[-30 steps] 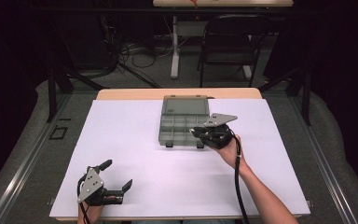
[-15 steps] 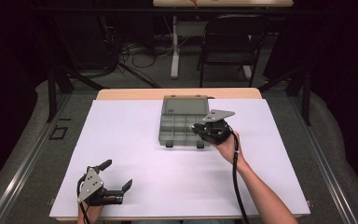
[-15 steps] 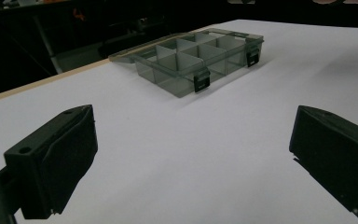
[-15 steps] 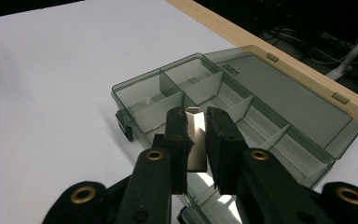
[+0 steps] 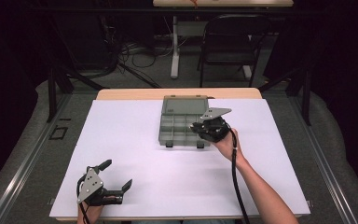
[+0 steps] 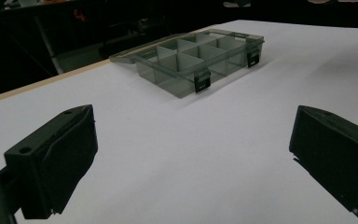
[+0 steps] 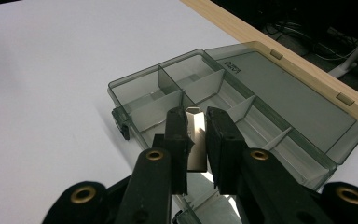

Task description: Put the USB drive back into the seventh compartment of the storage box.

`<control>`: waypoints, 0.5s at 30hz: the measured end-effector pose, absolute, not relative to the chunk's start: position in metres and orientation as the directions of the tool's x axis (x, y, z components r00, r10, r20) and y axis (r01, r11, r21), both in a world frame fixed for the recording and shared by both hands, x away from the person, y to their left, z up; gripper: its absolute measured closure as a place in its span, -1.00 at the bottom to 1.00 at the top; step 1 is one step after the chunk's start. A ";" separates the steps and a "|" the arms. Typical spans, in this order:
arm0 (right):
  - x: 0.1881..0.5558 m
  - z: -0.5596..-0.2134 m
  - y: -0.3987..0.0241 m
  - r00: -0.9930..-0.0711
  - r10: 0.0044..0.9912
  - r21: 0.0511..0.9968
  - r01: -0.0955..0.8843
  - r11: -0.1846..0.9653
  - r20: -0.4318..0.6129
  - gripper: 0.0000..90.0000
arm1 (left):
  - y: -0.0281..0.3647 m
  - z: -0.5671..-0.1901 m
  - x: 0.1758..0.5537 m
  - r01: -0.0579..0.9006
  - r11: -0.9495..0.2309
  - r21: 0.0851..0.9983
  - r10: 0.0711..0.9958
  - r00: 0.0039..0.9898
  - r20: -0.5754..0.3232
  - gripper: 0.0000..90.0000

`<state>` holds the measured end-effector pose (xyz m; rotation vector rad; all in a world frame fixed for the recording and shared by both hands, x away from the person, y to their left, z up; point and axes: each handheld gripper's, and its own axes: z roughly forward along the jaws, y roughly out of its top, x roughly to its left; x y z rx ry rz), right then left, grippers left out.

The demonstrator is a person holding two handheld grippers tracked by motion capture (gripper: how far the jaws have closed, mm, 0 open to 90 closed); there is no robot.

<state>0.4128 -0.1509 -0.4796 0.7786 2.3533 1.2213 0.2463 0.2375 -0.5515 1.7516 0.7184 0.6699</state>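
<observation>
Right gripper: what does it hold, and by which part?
The right gripper holds a small silvery piece by its flat sides, above the open organizer box.

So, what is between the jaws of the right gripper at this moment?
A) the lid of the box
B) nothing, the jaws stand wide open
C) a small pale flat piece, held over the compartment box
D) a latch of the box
C: in the right gripper view the right gripper is closed on a small pale flat piece, above the open grey compartment box.
</observation>
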 end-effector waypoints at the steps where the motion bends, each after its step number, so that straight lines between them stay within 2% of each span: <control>1: 0.413 -0.480 -0.151 -0.776 0.626 0.829 0.302 0.471 -0.073 0.76 | 0.238 -0.551 0.246 0.142 -0.243 0.960 0.746 0.659 0.091 -0.98; 15: 0.424 -0.478 -0.151 -0.779 0.622 0.811 0.314 0.494 -0.078 0.76 | 0.237 -0.551 0.246 0.141 -0.241 0.960 0.747 0.658 0.091 -0.98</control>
